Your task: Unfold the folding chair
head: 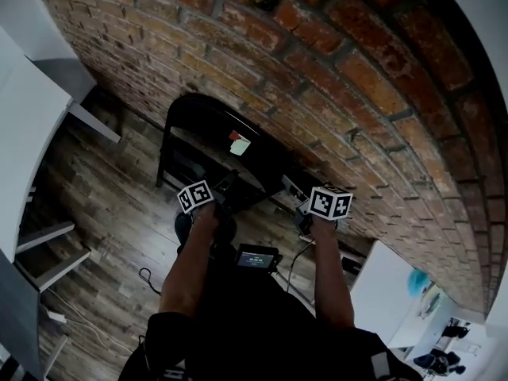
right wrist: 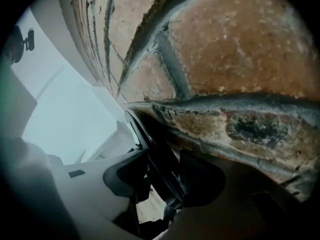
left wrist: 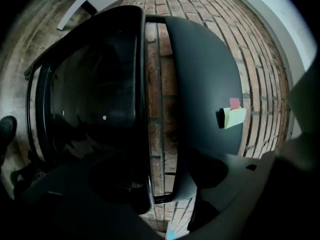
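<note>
The black folding chair (head: pixel 214 145) stands folded, leaning against the brick wall (head: pixel 333 78) on the wooden floor (head: pixel 103 197); pink and pale green sticky notes (left wrist: pixel 234 115) sit on its panel. The left gripper (left wrist: pixel 165 184) is at the chair's near edge, its fingers wide apart with a frame tube (left wrist: pixel 148 149) between them, unpressed. The right gripper (right wrist: pixel 160 179) is at the corner by the wall; its fingers look clamped on the black frame tube there.
</note>
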`<state>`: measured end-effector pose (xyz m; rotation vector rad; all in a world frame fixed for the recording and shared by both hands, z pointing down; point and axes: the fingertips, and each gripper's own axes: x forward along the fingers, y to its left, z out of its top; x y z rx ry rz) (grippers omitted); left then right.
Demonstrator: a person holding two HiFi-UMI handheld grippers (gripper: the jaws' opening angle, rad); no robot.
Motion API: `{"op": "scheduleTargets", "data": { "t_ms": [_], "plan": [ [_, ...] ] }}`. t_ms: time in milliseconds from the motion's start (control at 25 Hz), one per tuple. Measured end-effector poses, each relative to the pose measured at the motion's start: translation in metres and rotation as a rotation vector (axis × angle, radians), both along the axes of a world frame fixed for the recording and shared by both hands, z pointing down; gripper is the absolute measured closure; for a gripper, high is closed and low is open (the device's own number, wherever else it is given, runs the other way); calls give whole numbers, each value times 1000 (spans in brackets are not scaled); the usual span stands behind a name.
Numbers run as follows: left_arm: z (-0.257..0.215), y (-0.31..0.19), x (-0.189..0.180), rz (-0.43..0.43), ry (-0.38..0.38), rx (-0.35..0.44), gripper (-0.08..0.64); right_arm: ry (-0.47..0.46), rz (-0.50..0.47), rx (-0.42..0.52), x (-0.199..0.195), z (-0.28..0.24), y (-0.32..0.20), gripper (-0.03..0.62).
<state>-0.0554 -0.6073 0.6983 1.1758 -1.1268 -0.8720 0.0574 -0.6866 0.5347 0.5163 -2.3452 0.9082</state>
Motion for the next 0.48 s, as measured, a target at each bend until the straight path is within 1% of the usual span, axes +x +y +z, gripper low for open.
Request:
{"op": "scheduleTargets", "data": {
  "t_ms": [40,160,240,280,360,480],
  "plan": [
    [2,0,0,-7,6,0,211,1,-16,2,-2,0,0,410],
    [9,4,4,-11,-2,-13,315,-13,-59,-8,-4,0,0,410],
    [7,2,10,6,-20,-8,418,-31,-88,-2,-6,0,0,410],
    [6,1,13,17,-35,-9,490,-34,-106,10,-6,-1,1,410],
    [6,0,15,26,-68,-28,491,-29,-142,37,-8,-1,2,410],
    [8,1,13,15,-61,-31,503,-19,-181,77,-13,-2,1,410]
  ]
}}
